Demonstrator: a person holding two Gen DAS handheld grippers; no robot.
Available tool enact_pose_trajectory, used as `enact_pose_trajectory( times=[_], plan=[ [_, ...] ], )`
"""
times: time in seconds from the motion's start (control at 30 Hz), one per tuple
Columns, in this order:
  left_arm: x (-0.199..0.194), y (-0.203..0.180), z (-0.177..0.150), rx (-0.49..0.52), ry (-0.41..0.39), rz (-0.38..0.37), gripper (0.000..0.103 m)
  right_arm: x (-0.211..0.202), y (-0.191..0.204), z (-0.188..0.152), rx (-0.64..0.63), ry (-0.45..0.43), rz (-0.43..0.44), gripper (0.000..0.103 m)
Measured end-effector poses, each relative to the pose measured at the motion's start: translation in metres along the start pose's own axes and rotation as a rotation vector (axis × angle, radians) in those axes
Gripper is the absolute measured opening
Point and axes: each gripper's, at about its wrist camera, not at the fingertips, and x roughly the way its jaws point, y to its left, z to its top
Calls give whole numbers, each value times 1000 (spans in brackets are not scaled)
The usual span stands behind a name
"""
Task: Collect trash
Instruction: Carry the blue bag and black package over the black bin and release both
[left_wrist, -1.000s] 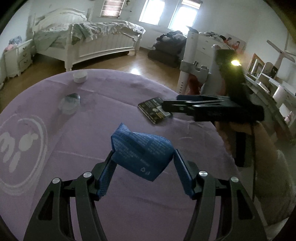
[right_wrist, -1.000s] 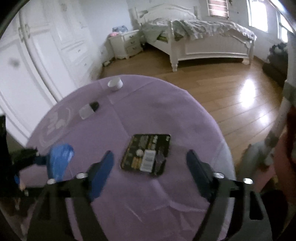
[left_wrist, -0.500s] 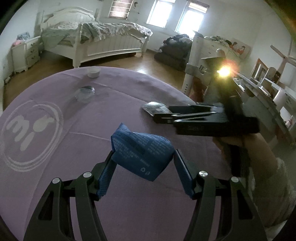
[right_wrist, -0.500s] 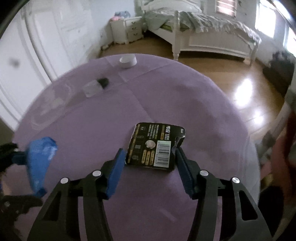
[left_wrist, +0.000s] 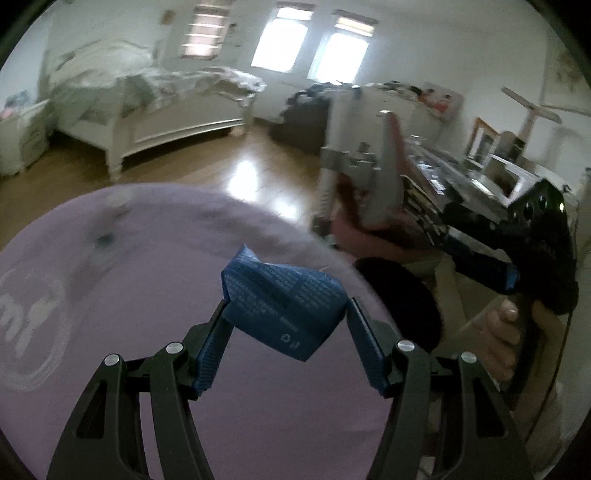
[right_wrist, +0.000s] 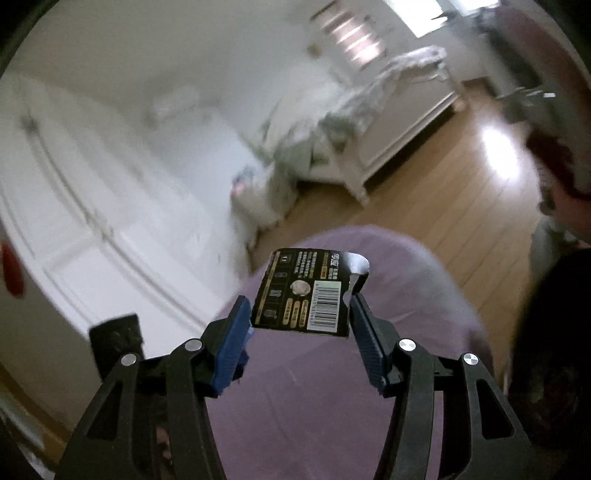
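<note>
Much of both views is smeared by motion blur. In the left wrist view the small things at the upper left of the purple counter (left_wrist: 122, 295) are only dark and pale smudges, and the white logo at the left edge is cut off by the frame. The right gripper's body (left_wrist: 532, 254) shows at the right edge, held by a hand (left_wrist: 506, 332), but its fingers and whatever they carry cannot be made out there.

The left gripper (left_wrist: 286, 314) is clamped on a crumpled blue wrapper (left_wrist: 282, 306) at lower centre, raised off the counter; its long axis runs from upper left to lower right, one peaked corner pointing up and left.

In the right wrist view the right gripper (right_wrist: 299, 310) has just been closing, and its blue pads (right_wrist: 236, 332) now pinch a flat black card package (right_wrist: 306, 291) by its side edges. The card stands clear above the counter (right_wrist: 314, 387), its printed face and barcode toward the camera, its long axis tilted up and slightly right, the upper right corner torn and curled. The bed (right_wrist: 369, 110) and white wardrobe doors behind are blurred.
</note>
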Motion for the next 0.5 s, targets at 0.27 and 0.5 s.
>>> enact_pose_trajectory(
  times=[0.27,0.5],
  plan=[
    [80,-98,28,121,55,-184,63,-119,-77,3,124,-197,-157,56],
    [149,-163,18,197,150,-261,63,-167,-154,-17,268,-237,-255,56]
  ],
)
